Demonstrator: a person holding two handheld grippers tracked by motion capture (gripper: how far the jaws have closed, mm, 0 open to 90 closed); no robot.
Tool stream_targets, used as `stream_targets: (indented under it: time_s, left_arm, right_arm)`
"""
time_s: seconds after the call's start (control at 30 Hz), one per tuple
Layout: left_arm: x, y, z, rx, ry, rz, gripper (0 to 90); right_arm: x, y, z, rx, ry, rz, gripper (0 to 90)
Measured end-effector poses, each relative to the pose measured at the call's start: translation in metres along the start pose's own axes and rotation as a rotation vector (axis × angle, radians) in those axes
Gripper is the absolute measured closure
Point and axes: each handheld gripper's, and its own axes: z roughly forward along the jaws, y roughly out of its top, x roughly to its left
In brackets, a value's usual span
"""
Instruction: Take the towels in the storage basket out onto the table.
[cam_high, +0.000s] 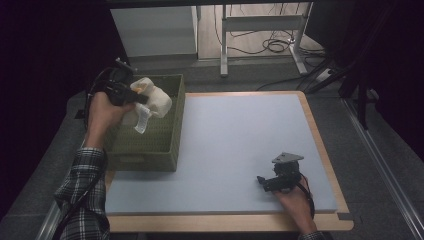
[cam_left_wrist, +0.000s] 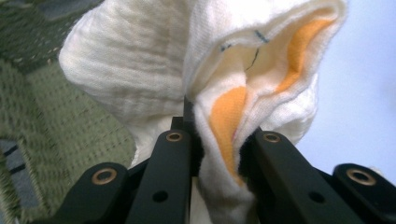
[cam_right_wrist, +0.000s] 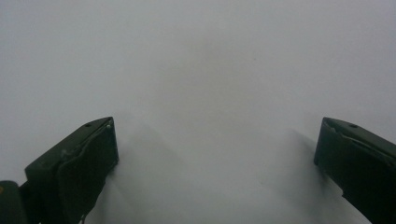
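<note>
Pinched between my left gripper's (cam_left_wrist: 217, 149) fingers, the cream cloth (cam_high: 152, 99) hangs above the green basket (cam_high: 170, 145), not yet set down, while my right gripper (cam_high: 265, 181) waits spread beside it on the counter (cam_high: 235, 140).

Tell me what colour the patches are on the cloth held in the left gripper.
Orange, on the cream-white cloth; the left gripper view shows it best.

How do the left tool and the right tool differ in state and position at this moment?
The left tool is shut on a cream cloth with orange patches, while the right tool is open and holds nothing. The left tool is raised over the green basket at the table's left edge; the right tool sits low on the pale mat near the front right. Both are black, two-jawed and hand-held.
</note>
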Motion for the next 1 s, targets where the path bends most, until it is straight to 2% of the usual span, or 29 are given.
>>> stream_targets:
  time_s: [0.13, 0.47, 0.73, 1.0]
  left_arm:
    - [-0.012, 0.008, -0.002, -0.017, -0.016, 0.019, 81.7]
    - [-0.051, 0.032, -0.002, -0.052, -0.067, 0.097, 81.7]
    - [-0.082, 0.047, 0.01, -0.051, -0.111, 0.166, 81.6]
    - [-0.115, 0.056, 0.034, -0.049, -0.157, 0.225, 81.3]
  right_arm:
    - [0.0, 0.0, 0.0, 0.0, 0.0, 0.0, 0.0]
    - [0.0, 0.0, 0.0, 0.001, 0.0, 0.0, 0.0]
    - [0.0, 0.0, 0.0, 0.001, 0.003, 0.001, 0.0]
    - [0.0, 0.0, 0.0, 0.003, 0.004, 0.004, 0.0]
